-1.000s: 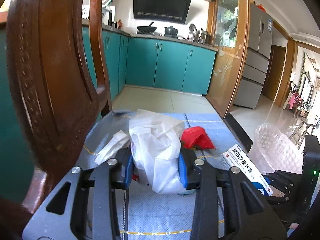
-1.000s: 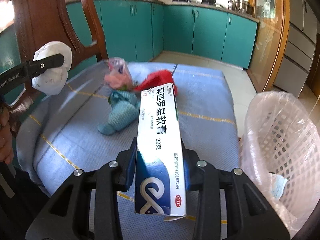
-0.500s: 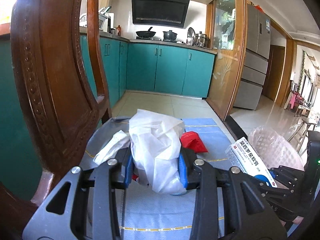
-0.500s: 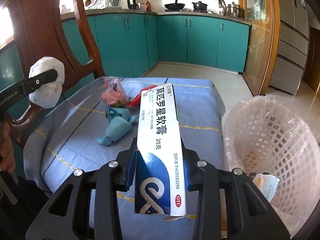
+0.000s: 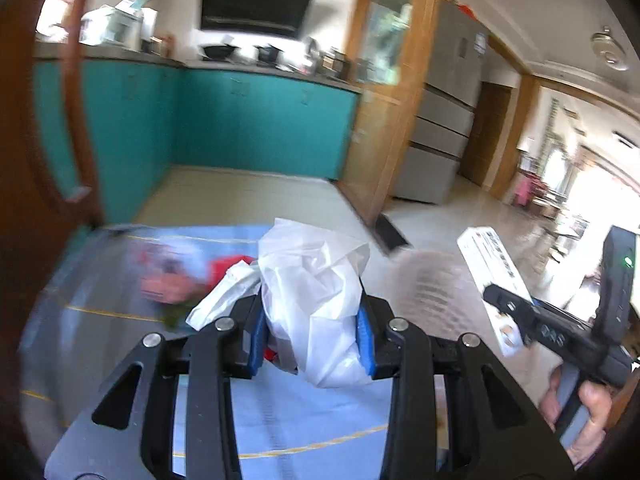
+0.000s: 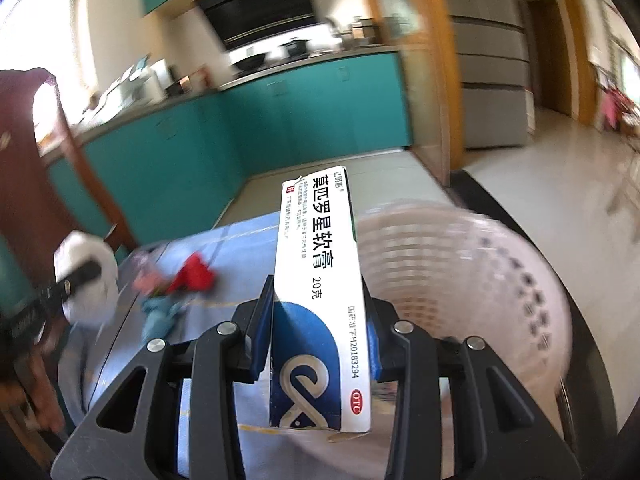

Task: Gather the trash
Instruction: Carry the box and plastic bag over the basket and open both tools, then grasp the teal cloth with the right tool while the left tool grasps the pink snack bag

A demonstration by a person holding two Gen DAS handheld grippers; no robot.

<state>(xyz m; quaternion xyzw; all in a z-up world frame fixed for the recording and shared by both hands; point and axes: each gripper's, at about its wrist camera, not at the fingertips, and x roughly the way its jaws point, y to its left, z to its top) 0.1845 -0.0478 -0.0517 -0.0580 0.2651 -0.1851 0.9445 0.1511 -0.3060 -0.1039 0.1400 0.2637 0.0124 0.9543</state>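
Note:
My left gripper (image 5: 312, 336) is shut on a crumpled white plastic bag (image 5: 316, 296), held above the blue tablecloth (image 5: 288, 424). My right gripper (image 6: 314, 336) is shut on a white and blue ointment box (image 6: 320, 304), held upright beside the white mesh waste basket (image 6: 472, 280) lined with clear plastic. The box (image 5: 492, 276) and the right gripper also show at the right of the left wrist view, and the bag (image 6: 86, 280) at the left of the right wrist view. A red wrapper (image 6: 192, 278), a pink wrapper (image 6: 146, 282) and a teal cloth wad (image 6: 160, 316) lie on the cloth.
A dark wooden chair back (image 5: 44, 128) stands at the left. Teal kitchen cabinets (image 5: 260, 128) and a tiled floor (image 5: 248, 200) lie beyond the table. A wooden door frame (image 5: 384, 120) and a fridge (image 5: 444, 120) are at the right. Both views are motion-blurred.
Both grippers have swung right with their loads. The basket now sits close behind the box in the right wrist view; the chair has slid to the left edge.

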